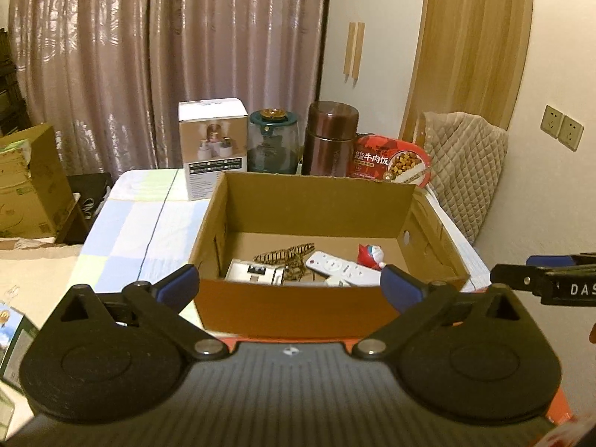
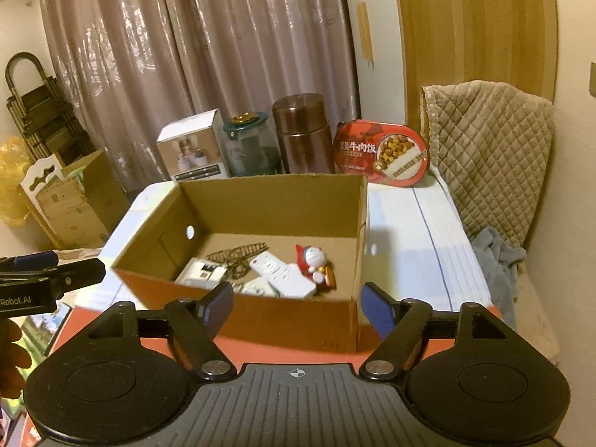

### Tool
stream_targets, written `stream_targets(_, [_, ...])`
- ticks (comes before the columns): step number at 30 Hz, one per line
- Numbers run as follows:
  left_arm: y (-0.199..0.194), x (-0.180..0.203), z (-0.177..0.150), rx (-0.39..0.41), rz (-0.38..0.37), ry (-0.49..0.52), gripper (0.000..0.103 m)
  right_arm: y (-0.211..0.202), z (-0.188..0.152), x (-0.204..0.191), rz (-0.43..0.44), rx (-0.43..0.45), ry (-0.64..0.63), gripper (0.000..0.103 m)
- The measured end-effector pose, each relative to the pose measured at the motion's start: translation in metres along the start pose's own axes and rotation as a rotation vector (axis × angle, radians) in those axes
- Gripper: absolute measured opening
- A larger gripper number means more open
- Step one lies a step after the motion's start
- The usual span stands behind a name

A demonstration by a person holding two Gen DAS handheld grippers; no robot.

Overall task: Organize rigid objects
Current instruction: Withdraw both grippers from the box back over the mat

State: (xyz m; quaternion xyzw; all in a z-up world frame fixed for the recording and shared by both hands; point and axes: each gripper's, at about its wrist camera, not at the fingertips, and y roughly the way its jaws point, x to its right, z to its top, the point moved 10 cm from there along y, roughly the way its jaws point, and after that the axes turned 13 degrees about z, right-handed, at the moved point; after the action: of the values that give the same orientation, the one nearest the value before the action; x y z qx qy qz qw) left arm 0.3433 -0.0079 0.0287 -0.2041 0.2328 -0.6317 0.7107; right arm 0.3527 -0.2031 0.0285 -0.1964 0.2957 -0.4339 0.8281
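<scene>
Hovering before the cardboard box (image 1: pixel 298 309), both the left hand-held gripper (image 1: pixel 290 287) and the right hand-held gripper (image 2: pixel 296 307) stood wide and empty; the next move probably called for picking the thermos (image 2: pixel 303 134).

One open cardboard box (image 2: pixel 260 320) holds five things: one white remote control (image 2: pixel 283 275), one cat figurine (image 2: pixel 314 259), one wooden model (image 2: pixel 238 257), one white device (image 2: pixel 201 273) and one further white piece (image 2: pixel 255 287). Behind it stand four items: one white carton (image 2: pixel 193 149), one green-lidded jar (image 2: pixel 249 145), one brown flask (image 2: pixel 303 134) and one red meal tub (image 2: pixel 383 152).
</scene>
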Motion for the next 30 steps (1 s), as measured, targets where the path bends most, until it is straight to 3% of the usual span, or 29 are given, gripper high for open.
stream_targets(6, [-0.043, -0.01, -0.026, -0.023, -0.009, -0.02, 0.102, -0.038, -0.025, -0.022, -0.006, -0.011, 0.003, 0.076])
stream_targets(20, [-0.152, -0.015, -0.085, 0.033, 0.021, 0.0, 0.101, -0.118, -0.074, -0.073, -0.052, 0.022, -0.04, 0.08])
stream_targets(30, [-0.204, -0.024, -0.122, -0.013, 0.053, -0.023, 0.101, -0.161, -0.123, -0.097, -0.051, 0.004, -0.022, 0.08])
